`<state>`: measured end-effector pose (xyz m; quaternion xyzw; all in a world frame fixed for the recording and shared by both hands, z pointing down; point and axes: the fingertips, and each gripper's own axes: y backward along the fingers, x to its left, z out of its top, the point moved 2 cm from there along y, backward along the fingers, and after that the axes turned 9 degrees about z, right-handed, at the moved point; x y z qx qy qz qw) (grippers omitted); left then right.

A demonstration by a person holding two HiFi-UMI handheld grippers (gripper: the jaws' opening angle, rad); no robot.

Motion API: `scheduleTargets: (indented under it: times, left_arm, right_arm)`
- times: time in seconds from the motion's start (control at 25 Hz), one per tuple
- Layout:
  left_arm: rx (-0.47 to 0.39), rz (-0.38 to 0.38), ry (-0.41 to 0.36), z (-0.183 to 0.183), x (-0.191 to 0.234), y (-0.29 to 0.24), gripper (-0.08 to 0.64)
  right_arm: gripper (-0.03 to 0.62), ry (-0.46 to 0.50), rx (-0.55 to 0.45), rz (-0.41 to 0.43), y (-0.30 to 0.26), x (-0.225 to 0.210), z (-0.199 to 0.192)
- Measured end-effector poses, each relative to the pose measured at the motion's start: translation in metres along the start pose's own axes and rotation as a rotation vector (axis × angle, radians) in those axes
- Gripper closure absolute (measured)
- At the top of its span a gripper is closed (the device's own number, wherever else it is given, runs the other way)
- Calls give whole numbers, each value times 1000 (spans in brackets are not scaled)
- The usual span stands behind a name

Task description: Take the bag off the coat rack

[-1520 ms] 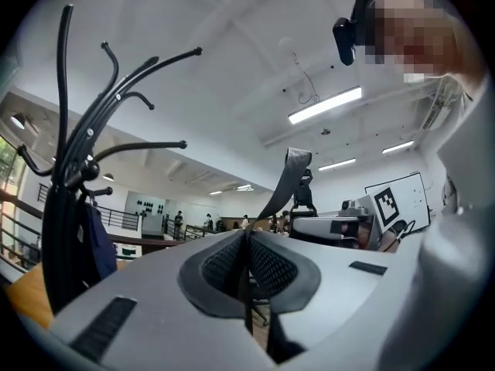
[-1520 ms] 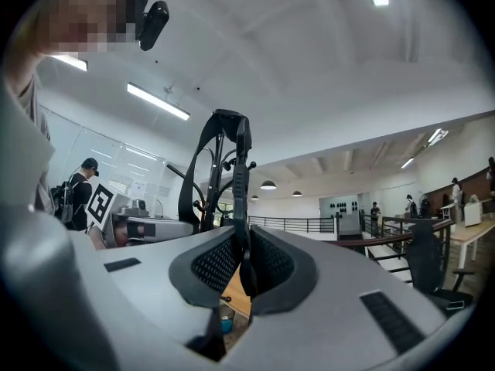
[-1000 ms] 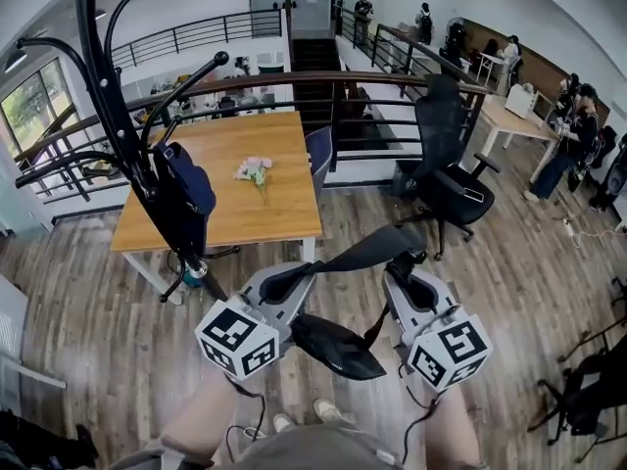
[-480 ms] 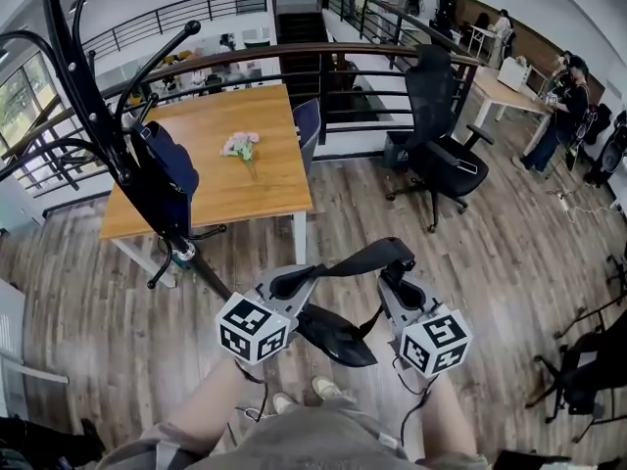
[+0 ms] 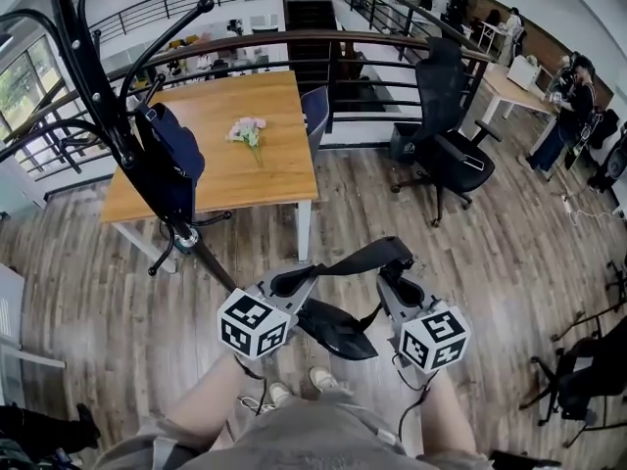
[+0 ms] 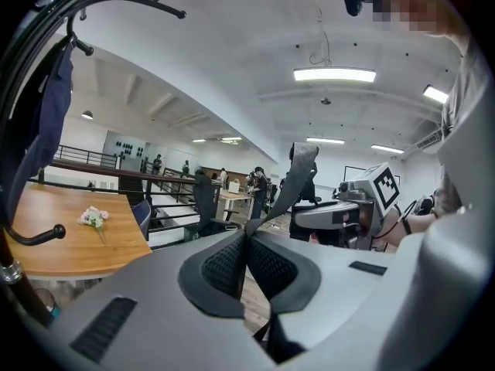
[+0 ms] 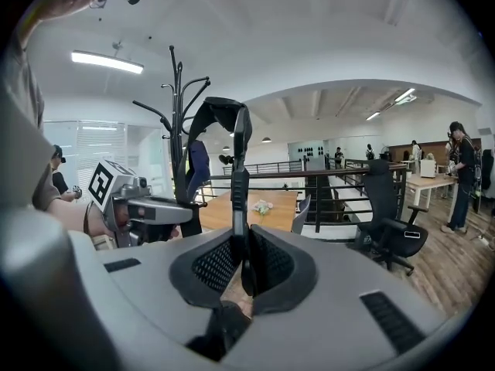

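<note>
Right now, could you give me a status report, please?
Left gripper and right gripper shut on the strap. Black bag hangs between them, clear of the coat rack. Nothing obstructing.

The left gripper (image 5: pixel 284 284) and right gripper (image 5: pixel 394 274) hold the bag (image 5: pixel 338 327) by its strap (image 5: pixel 345 260).

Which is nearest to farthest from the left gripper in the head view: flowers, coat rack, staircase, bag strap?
1. Bag strap: clamped in the left gripper itself.
2. Coat rack: just to the gripper's left.
3. Flowers: lying on the wooden table ahead.
4. Staircase: at the far end, top of the view.
</note>
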<state>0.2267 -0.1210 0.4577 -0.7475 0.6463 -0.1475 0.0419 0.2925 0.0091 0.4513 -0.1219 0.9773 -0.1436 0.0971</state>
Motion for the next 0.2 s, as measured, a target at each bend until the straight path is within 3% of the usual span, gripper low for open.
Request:
scheduleTargets:
  times: [0.2]
  left_arm:
    - [-15, 5, 37, 6, 3, 1, 543]
  right_arm:
    - [540, -2, -7, 8, 2, -2, 1]
